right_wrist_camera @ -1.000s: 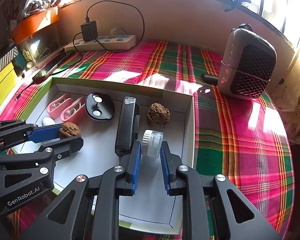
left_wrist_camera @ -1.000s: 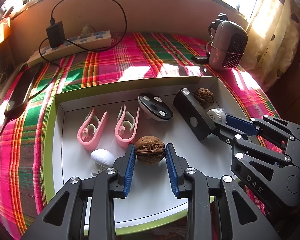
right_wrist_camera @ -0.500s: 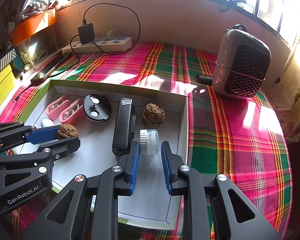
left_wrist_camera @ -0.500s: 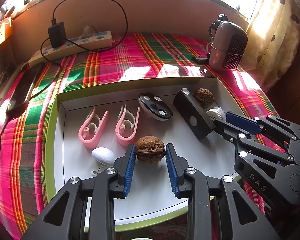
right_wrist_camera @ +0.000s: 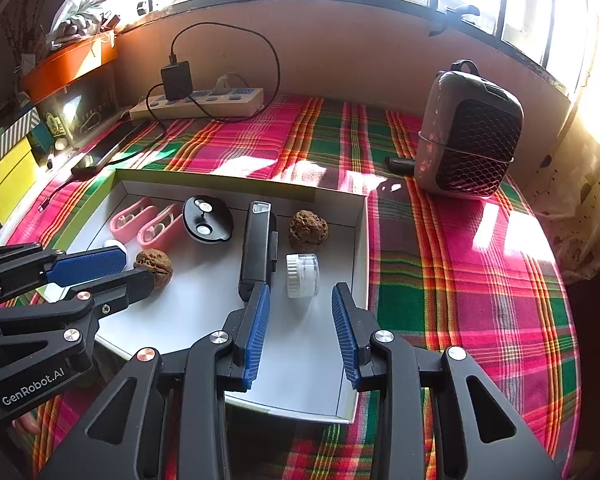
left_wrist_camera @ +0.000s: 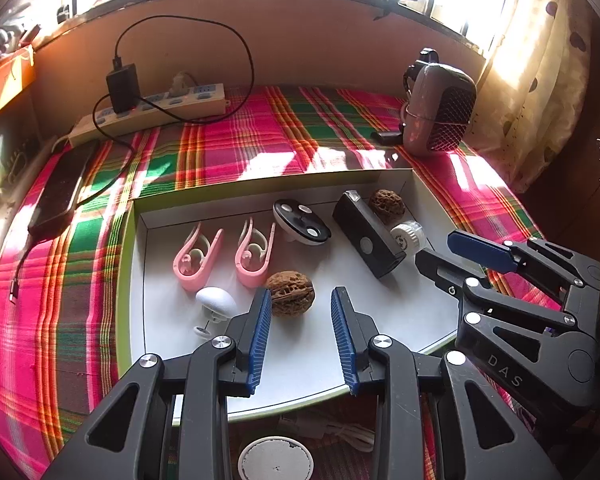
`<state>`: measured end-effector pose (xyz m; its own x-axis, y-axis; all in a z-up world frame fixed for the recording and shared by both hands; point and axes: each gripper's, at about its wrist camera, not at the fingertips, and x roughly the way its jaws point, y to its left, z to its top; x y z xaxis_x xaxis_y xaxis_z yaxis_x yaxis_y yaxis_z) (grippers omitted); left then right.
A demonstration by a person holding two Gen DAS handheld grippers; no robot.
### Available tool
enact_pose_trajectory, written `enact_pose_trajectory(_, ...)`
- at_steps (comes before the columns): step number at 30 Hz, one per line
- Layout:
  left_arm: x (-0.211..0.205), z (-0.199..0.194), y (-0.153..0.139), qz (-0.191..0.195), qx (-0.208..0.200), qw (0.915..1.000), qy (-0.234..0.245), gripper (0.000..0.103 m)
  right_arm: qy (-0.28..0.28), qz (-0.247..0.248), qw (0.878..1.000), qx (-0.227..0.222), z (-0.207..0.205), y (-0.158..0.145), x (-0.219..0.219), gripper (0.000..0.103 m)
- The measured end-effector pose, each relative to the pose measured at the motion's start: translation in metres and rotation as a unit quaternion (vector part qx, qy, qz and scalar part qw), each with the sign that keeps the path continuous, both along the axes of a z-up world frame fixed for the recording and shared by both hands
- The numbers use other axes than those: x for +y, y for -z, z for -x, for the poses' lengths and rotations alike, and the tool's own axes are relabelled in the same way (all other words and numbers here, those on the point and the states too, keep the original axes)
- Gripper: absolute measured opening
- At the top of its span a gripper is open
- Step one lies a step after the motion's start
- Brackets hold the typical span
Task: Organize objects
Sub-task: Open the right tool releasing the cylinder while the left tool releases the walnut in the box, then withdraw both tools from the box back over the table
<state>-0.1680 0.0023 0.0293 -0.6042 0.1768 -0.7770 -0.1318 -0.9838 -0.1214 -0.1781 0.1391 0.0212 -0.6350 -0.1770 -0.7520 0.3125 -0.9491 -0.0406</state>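
Here we are over the white tray [left_wrist_camera: 428,322], its green-edged rim sitting on the bright plaid cloth [left_wrist_camera: 260,140] that covers the desk. In the left wrist view, lower centre of the frame, the left gripper [left_wrist_camera: 300,310] has its blue fingers [left_wrist_camera: 260,332] spread apart, and the near walnut [left_wrist_camera: 290,293] lies on the tray floor just past their tips, no pad pressing it: released. Left of it sit a small white egg-shaped piece [left_wrist_camera: 216,301] and two pink clips [left_wrist_camera: 198,256] side by side. Above centre, a round black disc [left_wrist_camera: 302,222], then a long black box [left_wrist_camera: 368,236] lying slantwise, with a second walnut [left_wrist_camera: 387,205] in the tray's upper right corner.

Over to the right wrist view! The right gripper [right_wrist_camera: 299,320], lower centre, has just been opening its jaws, and the little white jar [right_wrist_camera: 302,275] now lies on its side on the tray just ahead of the tips, free of both fingers [right_wrist_camera: 344,336]. The jar sits just right of the black box and below the second walnut. At the upper right of this frame a grey heater [right_wrist_camera: 468,136] stands on the cloth; upper left of centre, a power strip [right_wrist_camera: 204,102] with a black charger plugged in lies against the wall.
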Motion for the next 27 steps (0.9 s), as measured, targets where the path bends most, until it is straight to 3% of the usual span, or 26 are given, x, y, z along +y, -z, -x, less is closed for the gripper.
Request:
enact_pose_trajectory(16,-0.006,-0.046,-0.018,-0.001,0.033,0.9994,-0.004,0.029,-0.008,0.015,1.0,0.024,-0.043,-0.018,-0.005,0.035)
enact_pose_trajectory(27,-0.034,-0.085,-0.027,-0.021,0.06,0.9972,-0.038,0.029,-0.017,0.022,0.999,0.022,-0.07,-0.015,-0.004,0.035)
